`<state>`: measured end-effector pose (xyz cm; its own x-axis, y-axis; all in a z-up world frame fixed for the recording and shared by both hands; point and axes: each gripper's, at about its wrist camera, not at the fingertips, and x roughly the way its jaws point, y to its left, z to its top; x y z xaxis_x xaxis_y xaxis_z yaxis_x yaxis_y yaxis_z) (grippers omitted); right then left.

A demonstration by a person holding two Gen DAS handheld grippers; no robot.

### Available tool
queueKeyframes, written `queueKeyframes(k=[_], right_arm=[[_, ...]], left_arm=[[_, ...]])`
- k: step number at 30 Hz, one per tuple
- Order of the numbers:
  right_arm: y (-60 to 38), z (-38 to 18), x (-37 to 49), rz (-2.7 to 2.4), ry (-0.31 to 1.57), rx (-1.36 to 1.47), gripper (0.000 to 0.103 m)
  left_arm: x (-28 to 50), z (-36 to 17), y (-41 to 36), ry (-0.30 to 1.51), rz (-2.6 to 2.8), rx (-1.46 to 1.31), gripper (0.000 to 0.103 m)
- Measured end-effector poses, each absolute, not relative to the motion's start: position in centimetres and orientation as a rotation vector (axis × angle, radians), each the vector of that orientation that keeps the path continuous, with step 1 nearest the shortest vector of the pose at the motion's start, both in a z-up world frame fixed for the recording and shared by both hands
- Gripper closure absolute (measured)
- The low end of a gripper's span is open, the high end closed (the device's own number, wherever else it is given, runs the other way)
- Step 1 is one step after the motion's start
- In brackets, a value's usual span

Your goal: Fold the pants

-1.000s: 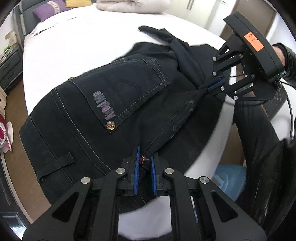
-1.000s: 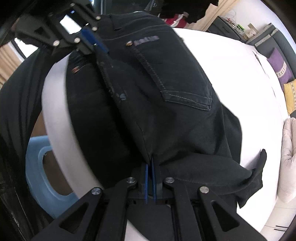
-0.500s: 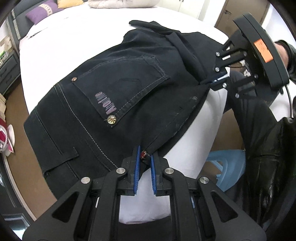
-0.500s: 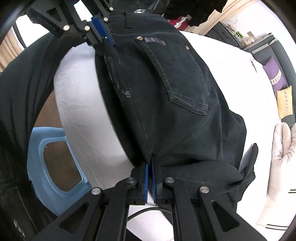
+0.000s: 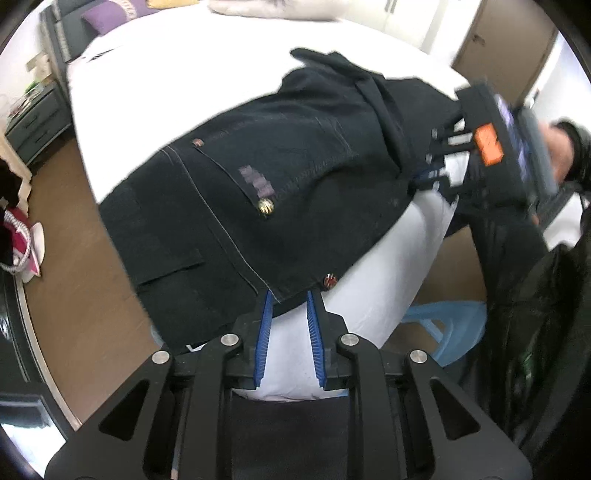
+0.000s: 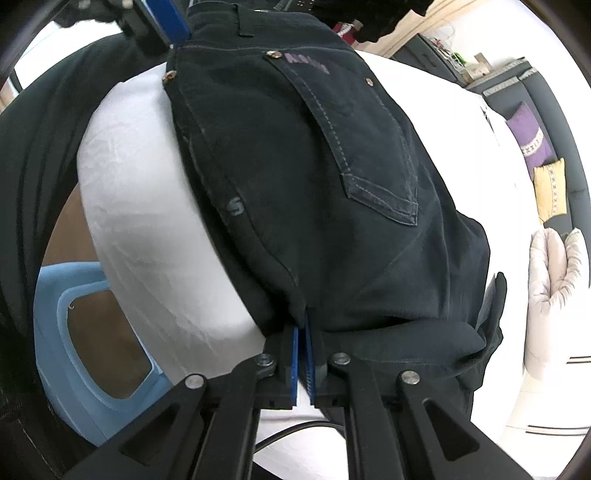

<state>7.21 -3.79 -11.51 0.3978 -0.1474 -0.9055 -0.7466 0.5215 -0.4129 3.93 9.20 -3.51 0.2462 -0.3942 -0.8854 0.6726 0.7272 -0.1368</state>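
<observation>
Dark denim pants (image 5: 280,184) lie folded on the white bed (image 5: 184,81), back pocket up, waistband toward the bed's corner. My left gripper (image 5: 289,295) is open, its blue pads either side of the waistband edge beside a rivet, not pinching it. My right gripper (image 6: 303,332) is shut on the pants' seam edge (image 6: 295,306) near the crotch; it shows blurred in the left wrist view (image 5: 428,177). The pants (image 6: 314,166) fill the right wrist view, and the left gripper (image 6: 166,22) shows at the waistband corner.
A light blue plastic stool (image 6: 74,332) stands on the brown floor beside the bed corner. A folded pale duvet (image 6: 554,295) and purple and yellow cushions (image 6: 532,140) sit at the bed's far end. A grey nightstand (image 5: 33,122) stands at the left.
My left gripper has opened and let go of the waistband. The pants have been laid further onto the bed, uncovering more of the bed's white side. The right gripper stays shut on the seam.
</observation>
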Motion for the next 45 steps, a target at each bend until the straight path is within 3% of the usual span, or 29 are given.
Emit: queueKeyframes(k=[7,13,15,17,19,20,25,29,35,45], right_arm=[[-3.3,-11.6,6.6,0.414,1.115,-0.939,0.095],[-4.0,-11.3,2.9,0.368,1.100,-0.840,0.093],[-4.4,-11.0,1.4,0.357,1.092,-0.788,0.092],[-5.2,-10.1,0.5,0.368,1.093,-0.707,0.088],[-7.1,-8.4,0.6,0.432,1.115,-0.516,0.057],[-8.1,-7.8,0.6,0.448,1.111,-0.429,0.052],[-19.1,-3.7,5.3,0.355,1.083,0.105,0.051],[-27.4,-1.7,10.2,0.160,1.005,0.298,0.051],[-29.9,-3.3,19.8,-0.031,1.024,0.209,0.051],[-26.8,-11.8,29.3,-0.234,1.202,-0.074,0.044]], left_arm=[[6.3,-1.3,3.6,0.989,-0.750,0.112,0.085],[9.6,-8.4,-1.2,1.144,-0.655,0.015,0.085],[10.1,-9.0,-0.8,1.121,-0.650,-0.065,0.085],[10.4,-9.0,-0.4,1.133,-0.652,-0.100,0.085],[10.5,-8.9,-0.4,1.136,-0.653,-0.095,0.085],[10.7,-8.9,-0.5,1.141,-0.651,-0.097,0.085],[11.1,-10.2,-0.4,1.157,-0.642,-0.121,0.085],[11.6,-10.7,-0.7,1.160,-0.644,-0.134,0.085],[11.6,-11.0,0.3,1.167,-0.646,-0.157,0.085],[12.9,-11.7,2.3,1.191,-0.700,-0.230,0.087]])
